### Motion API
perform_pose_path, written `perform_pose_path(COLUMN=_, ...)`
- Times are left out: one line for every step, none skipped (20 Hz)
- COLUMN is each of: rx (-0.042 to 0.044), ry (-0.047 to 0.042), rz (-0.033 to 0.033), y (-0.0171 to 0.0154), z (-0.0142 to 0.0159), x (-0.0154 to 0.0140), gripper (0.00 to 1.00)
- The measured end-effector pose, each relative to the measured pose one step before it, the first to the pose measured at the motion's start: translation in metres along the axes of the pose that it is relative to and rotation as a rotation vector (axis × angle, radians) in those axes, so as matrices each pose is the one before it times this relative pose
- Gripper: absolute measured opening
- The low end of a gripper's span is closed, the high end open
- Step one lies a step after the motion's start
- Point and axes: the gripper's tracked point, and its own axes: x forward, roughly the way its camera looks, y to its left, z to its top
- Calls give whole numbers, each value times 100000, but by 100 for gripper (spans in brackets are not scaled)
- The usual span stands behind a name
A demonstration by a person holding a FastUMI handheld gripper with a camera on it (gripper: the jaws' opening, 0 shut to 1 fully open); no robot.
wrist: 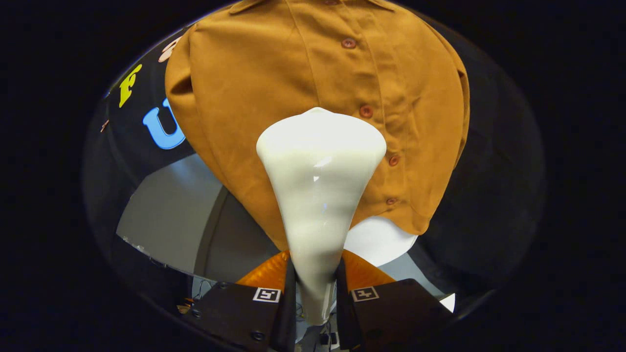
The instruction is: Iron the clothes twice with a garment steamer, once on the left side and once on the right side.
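One garment occupies the gripper view: a brown button-front shirt [274, 88] hanging upright against the booth's black cloth wall [494, 161]. Its button placket [364, 111] runs down just right of centre, with several reddish buttons visible. Below the hem, a white rounded form [379, 239] protrudes on the right side; what it belongs to cannot be determined. To the lower left of the shirt lies a pale grey surface [166, 215], crossed by a darker seam; whether it is floor or panel cannot be told.

Steamer: the cream-white garment steamer [320, 186] rises from between the fingers, its narrow handle low and its wide flared head spread ahead of them. The head stands directly in front of the shirt's lower middle, just left of the placket, covering that part of the fabric. Actual contact between head and cloth cannot be confirmed.

Tongs [315, 288]: both fingers are clamped against the steamer's handle, one on each side, holding it firmly.

Obscured: the steamer's face is turned away from the camera. The shirt collar is cut off at the top.
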Motion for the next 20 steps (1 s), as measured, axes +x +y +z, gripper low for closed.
perform_pose_path(rx=513, ry=-3820, rz=-635, y=-365, z=1868, x=-1194, gripper=37)
perform_pose_path(rx=797, ry=-3888, rz=-690, y=-472, z=2013, x=-921, gripper=37)
perform_pose_path(rx=327, ry=-3733, rz=-1189, y=-731, z=2128, x=-624, gripper=37)
perform_pose_path(rx=-7, ry=-3383, rz=-1448, y=-705, z=1783, x=-414, gripper=37)
perform_pose_path(rx=118, ry=-2878, rz=-1400, y=-714, z=1169, x=-31, gripper=37)
perform_pose_path(rx=282, ry=-2465, rz=-1269, y=-624, z=1241, x=46, gripper=37)
perform_pose_path(rx=608, ry=-2016, rz=-1161, y=-1003, z=1298, x=31, gripper=37)
perform_pose_path(rx=414, ry=-2127, rz=-1148, y=-720, z=1169, x=64, gripper=37)
perform_pose_path(rx=291, ry=-2226, rz=-659, y=-461, z=1147, x=-71, gripper=37)
perform_pose_path(rx=53, ry=-2071, rz=-107, y=-263, z=938, x=137, gripper=37)
perform_pose_path(rx=-185, ry=-1916, rz=8, y=-598, z=1094, x=-32, gripper=37)
perform_pose_path(rx=-277, ry=-1834, rz=-286, y=-365, z=892, x=186, gripper=37)
perform_pose_path(rx=-49, ry=-1466, rz=-422, y=-290, z=799, x=261, gripper=37)
perform_pose_path(rx=167, ry=-858, rz=-321, y=-321, z=833, x=268, gripper=37)
perform_pose_path(rx=529, ry=-366, rz=7, y=-246, z=212, x=239, gripper=37)
perform_pose_path(rx=809, ry=-252, rz=6, y=-144, z=231, x=453, gripper=37)
perform_pose_path(rx=702, ry=319, rz=-109, y=-215, z=-122, x=483, gripper=37)
perform_pose_path(rx=543, ry=1277, rz=-91, y=-233, z=-385, x=526, gripper=37)
perform_pose_path(rx=708, ry=1979, rz=37, y=-52, z=-582, x=426, gripper=37)
perform_pose_path(rx=350, ry=1835, rz=-532, y=-230, z=-688, x=279, gripper=37)
